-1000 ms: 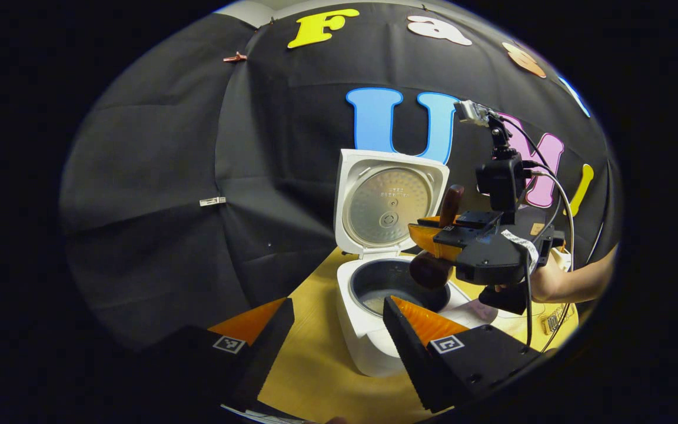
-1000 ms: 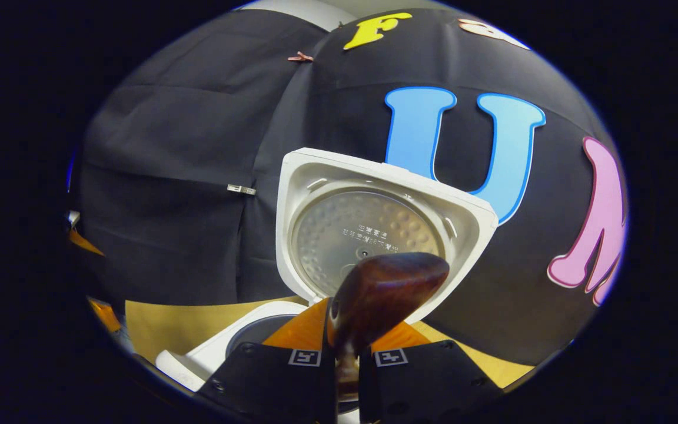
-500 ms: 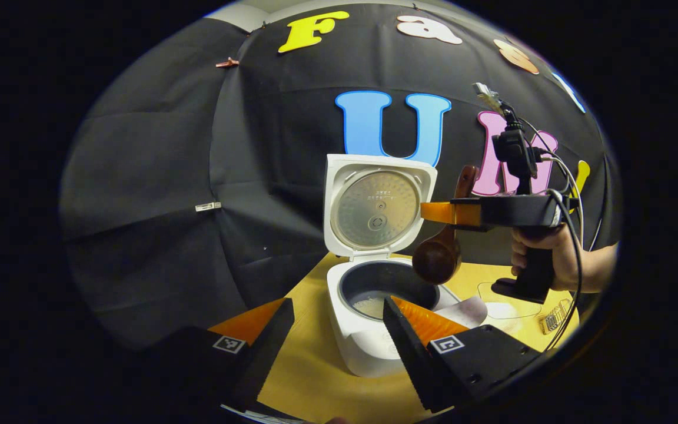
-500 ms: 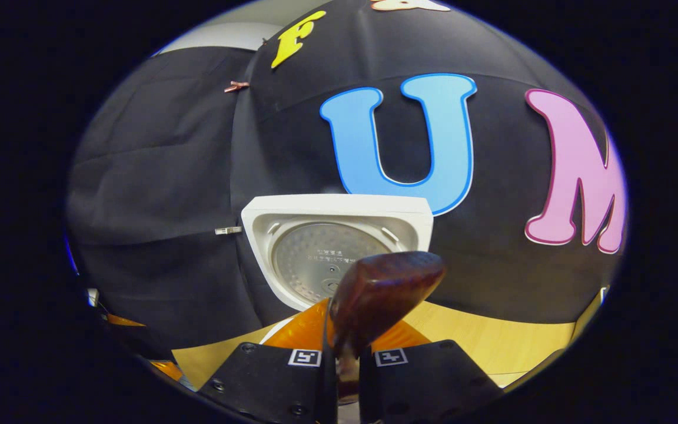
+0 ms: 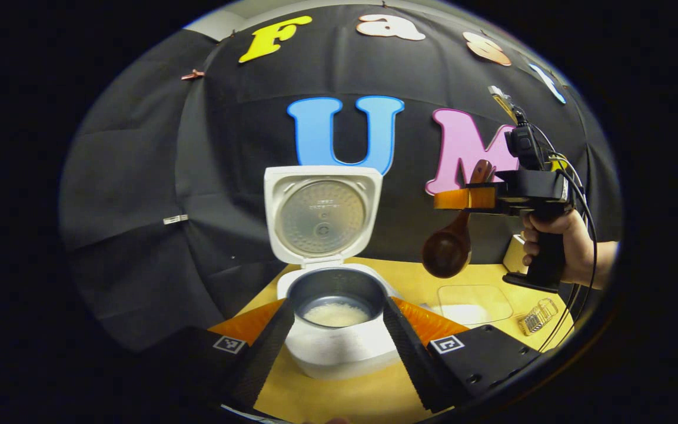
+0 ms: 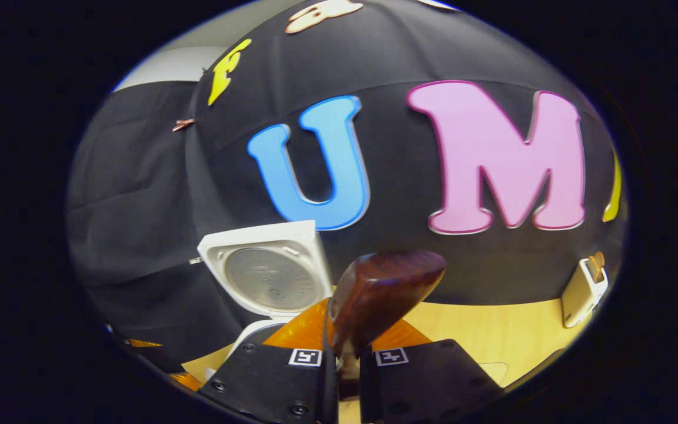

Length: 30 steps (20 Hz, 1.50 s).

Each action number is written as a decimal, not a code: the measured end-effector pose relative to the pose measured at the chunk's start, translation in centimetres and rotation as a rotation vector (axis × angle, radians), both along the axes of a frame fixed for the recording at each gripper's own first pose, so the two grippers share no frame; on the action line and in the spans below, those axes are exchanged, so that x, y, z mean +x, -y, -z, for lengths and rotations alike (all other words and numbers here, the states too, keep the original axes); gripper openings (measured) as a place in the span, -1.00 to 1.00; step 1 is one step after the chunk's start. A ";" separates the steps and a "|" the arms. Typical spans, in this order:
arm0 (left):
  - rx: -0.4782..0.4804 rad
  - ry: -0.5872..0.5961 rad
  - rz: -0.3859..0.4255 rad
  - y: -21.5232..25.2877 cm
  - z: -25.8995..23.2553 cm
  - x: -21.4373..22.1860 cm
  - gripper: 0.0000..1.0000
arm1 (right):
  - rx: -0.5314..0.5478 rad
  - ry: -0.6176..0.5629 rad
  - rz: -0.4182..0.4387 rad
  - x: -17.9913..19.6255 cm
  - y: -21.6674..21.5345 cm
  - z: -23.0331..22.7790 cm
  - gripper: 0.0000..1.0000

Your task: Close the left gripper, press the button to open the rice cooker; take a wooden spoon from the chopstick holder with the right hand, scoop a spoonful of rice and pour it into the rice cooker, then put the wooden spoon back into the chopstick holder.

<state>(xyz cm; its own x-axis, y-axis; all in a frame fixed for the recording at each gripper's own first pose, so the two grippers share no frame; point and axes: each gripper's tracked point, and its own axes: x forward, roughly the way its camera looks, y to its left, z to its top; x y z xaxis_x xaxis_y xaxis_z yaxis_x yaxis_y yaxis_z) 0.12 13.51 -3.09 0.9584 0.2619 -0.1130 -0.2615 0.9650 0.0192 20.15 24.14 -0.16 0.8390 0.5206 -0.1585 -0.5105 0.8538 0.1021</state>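
1. Two steps look done, judging from how things lie: the rice cooker (image 5: pixel 330 330) stands with its lid (image 5: pixel 321 215) swung up behind the pot, and white rice (image 5: pixel 336 315) lies in the bottom of the pot.
2. What seems left is the last step, putting the wooden spoon (image 5: pixel 451 247) back into the chopstick holder (image 6: pixel 583 291), the pale upright container seen in the right gripper view well to the right of the cooker, near the booth wall.
3. The right gripper (image 5: pixel 462 198), held by a hand (image 5: pixel 551 247), hangs in the air to the right of the cooker and above a clear rice container (image 5: pixel 474 303) that sits on the table (image 5: pixel 339 400).
4. Its fingers are narrow and pinch the spoon's handle between them. In the left gripper view the bowl hangs below the fingers and the handle end pokes up above them; in the right gripper view the handle end stands up right in front of the camera.
5. I cannot tell whether any rice remains in the spoon's bowl.
6. The left gripper (image 5: pixel 336 335) is spread wide and grips nothing; the cooker's front shows between its fingers, just beyond the tips, with no contact visible.
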 end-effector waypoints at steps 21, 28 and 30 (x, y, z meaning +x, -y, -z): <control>-0.014 -0.070 0.058 13.2 2.1 3.1 0.95 | 0.056 -0.174 0.582 -1.5 40.1 9.7 -0.64; -0.004 -0.086 0.004 12.8 2.2 3.3 0.95 | 0.031 -0.262 0.628 -1.8 43.3 16.4 -0.64; -0.002 -0.079 -0.020 12.4 2.0 3.2 0.96 | 0.031 -0.288 0.637 -1.7 43.7 18.5 -0.64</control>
<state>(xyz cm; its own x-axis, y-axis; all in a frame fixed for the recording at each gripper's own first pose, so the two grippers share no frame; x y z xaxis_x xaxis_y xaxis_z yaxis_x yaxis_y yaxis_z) 3.28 1.09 -5.11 0.9411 0.2808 -0.1884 -0.2787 0.9596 0.0384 18.45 -19.51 -18.61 0.9093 -0.0513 -0.4130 0.1400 0.9723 0.1873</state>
